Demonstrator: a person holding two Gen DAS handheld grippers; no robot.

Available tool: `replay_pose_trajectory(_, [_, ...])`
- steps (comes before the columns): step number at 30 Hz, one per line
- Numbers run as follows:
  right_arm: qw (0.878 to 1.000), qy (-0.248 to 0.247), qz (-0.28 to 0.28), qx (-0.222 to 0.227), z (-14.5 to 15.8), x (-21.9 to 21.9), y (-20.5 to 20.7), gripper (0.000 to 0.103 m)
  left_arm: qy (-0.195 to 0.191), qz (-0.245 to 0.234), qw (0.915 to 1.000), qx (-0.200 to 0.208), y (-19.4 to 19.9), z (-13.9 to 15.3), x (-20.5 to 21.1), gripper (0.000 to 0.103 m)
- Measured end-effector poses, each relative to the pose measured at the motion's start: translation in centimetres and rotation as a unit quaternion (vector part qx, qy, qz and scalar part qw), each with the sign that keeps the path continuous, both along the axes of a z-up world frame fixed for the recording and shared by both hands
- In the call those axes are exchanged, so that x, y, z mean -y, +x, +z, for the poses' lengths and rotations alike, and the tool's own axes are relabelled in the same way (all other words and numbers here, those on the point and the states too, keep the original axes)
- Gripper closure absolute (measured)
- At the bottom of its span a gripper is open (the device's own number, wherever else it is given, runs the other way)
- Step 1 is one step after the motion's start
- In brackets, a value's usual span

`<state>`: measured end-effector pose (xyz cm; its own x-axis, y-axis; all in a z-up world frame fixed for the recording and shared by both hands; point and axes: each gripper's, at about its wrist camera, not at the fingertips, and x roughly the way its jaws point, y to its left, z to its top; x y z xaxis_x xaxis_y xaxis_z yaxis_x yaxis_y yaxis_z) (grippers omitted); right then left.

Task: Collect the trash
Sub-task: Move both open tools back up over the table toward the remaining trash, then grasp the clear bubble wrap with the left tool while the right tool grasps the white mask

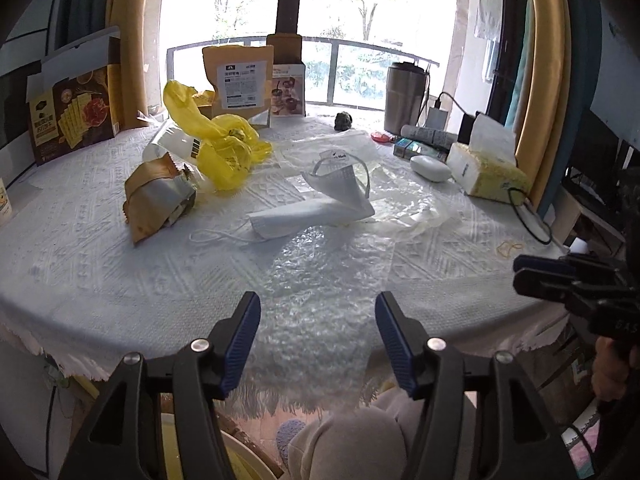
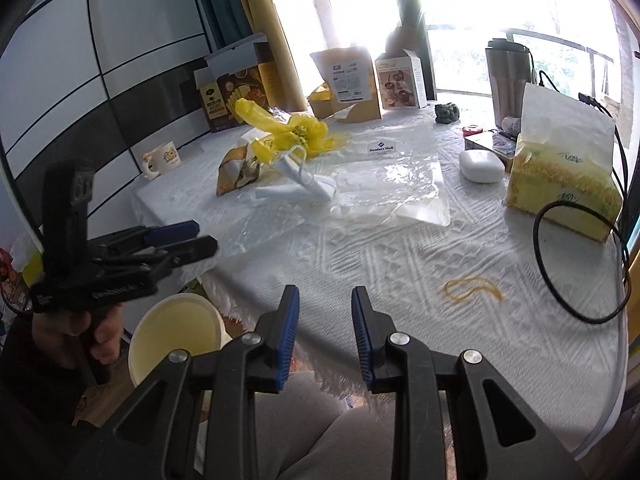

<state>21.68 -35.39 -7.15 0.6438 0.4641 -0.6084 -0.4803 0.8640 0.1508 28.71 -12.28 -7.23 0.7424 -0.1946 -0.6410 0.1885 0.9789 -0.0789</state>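
Observation:
Trash lies on the white-clothed table (image 1: 100,264): a yellow plastic bag (image 1: 224,148) (image 2: 296,128), a crumpled gold snack wrapper (image 1: 160,200) (image 2: 236,172), white face masks (image 1: 312,212) (image 2: 304,188), a bubble-wrap sheet (image 1: 320,280) and a clear plastic bag (image 2: 392,184). A rubber band (image 2: 472,288) rests near the front edge. My left gripper (image 1: 316,300) is open over the near end of the bubble wrap, holding nothing. My right gripper (image 2: 326,292) hovers at the table's front edge, its jaws narrowly apart and empty. A pale round bin (image 2: 180,332) sits below the table edge.
A yellow tissue pack (image 2: 560,184), white case (image 2: 480,166), steel tumbler (image 2: 508,84) and looped black cable (image 2: 560,280) crowd the right side. Boxes and a kraft pouch (image 1: 240,76) line the back; a mug (image 2: 162,158) stands far left. A person's grey-clad knee (image 2: 320,432) is below.

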Motion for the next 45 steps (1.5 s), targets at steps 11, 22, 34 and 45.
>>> replay_pose_trajectory(11, [1.000,-0.005,-0.011,-0.002,0.5,0.1,2.4,0.078,0.029,-0.008,0.9995,-0.007,1.6,-2.0,0.5,0.042])
replay_pose_trajectory(22, [1.000,-0.018,-0.004,-0.003,0.6,-2.1,4.7,0.078,0.010,-0.037,0.9992,0.009,1.6,-2.0,-0.4,0.091])
replay_pose_trajectory(34, [0.999,-0.051,0.005,0.008,0.8,-6.9,8.6,0.068,-0.040,-0.002,0.9984,0.041,1.1,0.4,-5.1,0.093])
replay_pose_trajectory(45, [0.995,-0.097,0.007,0.027,-0.5,-11.7,12.3,0.059,-0.065,0.034,0.9962,0.047,1.1,0.4,-10.1,0.093])
